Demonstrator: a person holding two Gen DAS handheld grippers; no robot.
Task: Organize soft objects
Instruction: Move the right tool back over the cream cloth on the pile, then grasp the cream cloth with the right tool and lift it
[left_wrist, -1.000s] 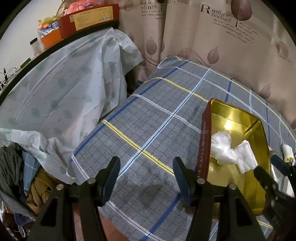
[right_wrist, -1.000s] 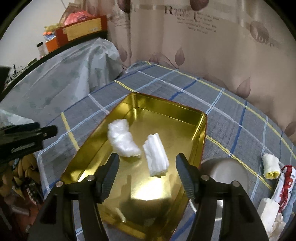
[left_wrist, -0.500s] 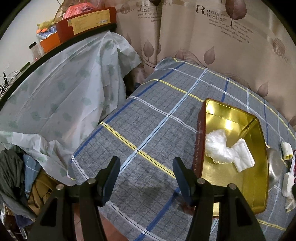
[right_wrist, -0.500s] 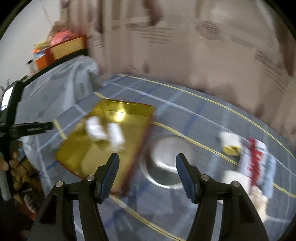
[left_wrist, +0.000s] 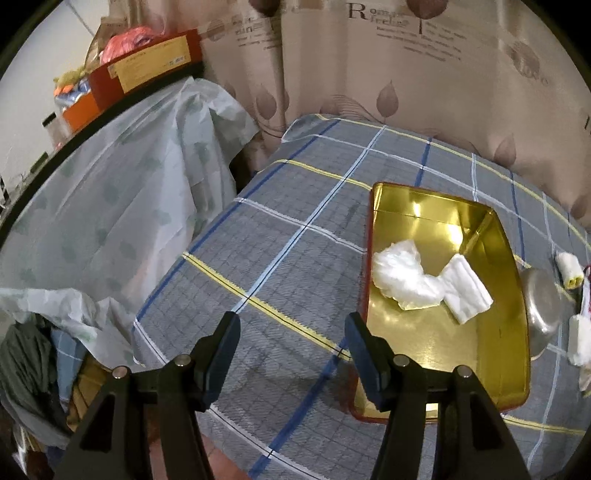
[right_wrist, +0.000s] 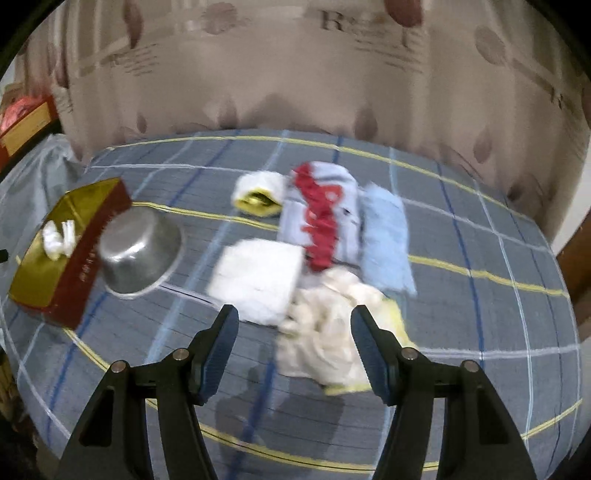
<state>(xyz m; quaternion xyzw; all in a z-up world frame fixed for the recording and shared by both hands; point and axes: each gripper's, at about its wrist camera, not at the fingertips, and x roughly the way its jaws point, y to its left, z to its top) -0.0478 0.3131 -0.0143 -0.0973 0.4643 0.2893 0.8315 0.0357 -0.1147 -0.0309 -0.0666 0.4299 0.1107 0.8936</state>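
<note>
A: We see the soft things lying in a loose cluster on the plaid-covered worktop (right_wrist: 480, 258): a crumpled cream cloth (right_wrist: 332, 332) nearest the right claw (right_wrist: 293, 345), a folded white cloth (right_wrist: 258, 278) touching it on the left, a pale blue folded towel (right_wrist: 386, 242), a light blue piece with red print (right_wrist: 321, 214) and a small white roll with a yellow end (right_wrist: 258, 192).

B: And 2 white pieces, a crinkly wad (left_wrist: 400, 271) and a folded pad (left_wrist: 467, 291), touch each other inside the gold tin (left_wrist: 480, 362).

A: We find an upturned steel bowl (right_wrist: 138, 251) just beside the tin's red wall, between tin and cluster.

B: Our right claw hovers over the cream cloth, jaws parted, gripping nothing. The view is blurred.

A: Our left claw (left_wrist: 291, 354) is likewise parted and empty, above bare plaid by the tin's near corner.

B: A curtain (left_wrist: 424, 74) hangs behind; plastic sheeting (left_wrist: 110, 203) drapes the furniture on the left.
</note>
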